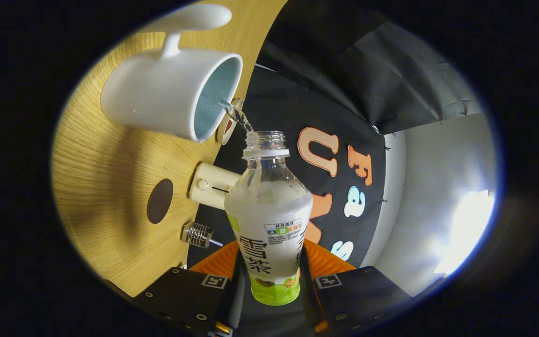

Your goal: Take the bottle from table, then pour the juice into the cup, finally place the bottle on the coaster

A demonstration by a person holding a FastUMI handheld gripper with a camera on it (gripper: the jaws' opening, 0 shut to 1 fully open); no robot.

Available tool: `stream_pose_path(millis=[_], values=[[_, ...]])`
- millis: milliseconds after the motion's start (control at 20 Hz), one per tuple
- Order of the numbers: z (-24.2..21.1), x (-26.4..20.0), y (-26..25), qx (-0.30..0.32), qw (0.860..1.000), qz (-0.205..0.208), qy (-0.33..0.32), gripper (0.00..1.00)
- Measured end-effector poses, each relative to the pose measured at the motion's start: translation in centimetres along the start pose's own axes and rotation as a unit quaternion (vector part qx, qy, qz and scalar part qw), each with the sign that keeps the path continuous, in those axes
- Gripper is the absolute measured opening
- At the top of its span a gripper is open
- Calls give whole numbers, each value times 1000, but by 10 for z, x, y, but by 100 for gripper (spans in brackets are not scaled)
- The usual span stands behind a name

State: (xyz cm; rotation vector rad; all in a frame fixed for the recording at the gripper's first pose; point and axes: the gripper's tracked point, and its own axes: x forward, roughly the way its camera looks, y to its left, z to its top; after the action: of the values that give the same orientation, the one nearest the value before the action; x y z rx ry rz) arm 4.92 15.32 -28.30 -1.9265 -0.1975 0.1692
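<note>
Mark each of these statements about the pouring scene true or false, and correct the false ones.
1. The gripper is shut on the bottle. True.
2. The bottle's cap is on. False: its neck is open, and liquid runs from it.
3. A stream runs from the bottle into the white cup. True.
4. The bottle stands on the dark round coaster. False: the coaster lies bare on the wooden table, apart from the bottle.

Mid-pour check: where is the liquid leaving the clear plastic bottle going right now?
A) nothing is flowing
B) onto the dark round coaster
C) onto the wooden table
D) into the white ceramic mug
D: a thin stream runs from the clear plastic bottle, clamped in the gripper, into the white ceramic mug.
</note>
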Motion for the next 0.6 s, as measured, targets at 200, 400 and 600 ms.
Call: stream_pose_path(millis=[200,400,600], values=[[4,1,-6,-14,1000,-4,-8,53],[9,0,-3,-31,999,0,-17,53],[9,-2,-5,-46,999,0,-25,53]])
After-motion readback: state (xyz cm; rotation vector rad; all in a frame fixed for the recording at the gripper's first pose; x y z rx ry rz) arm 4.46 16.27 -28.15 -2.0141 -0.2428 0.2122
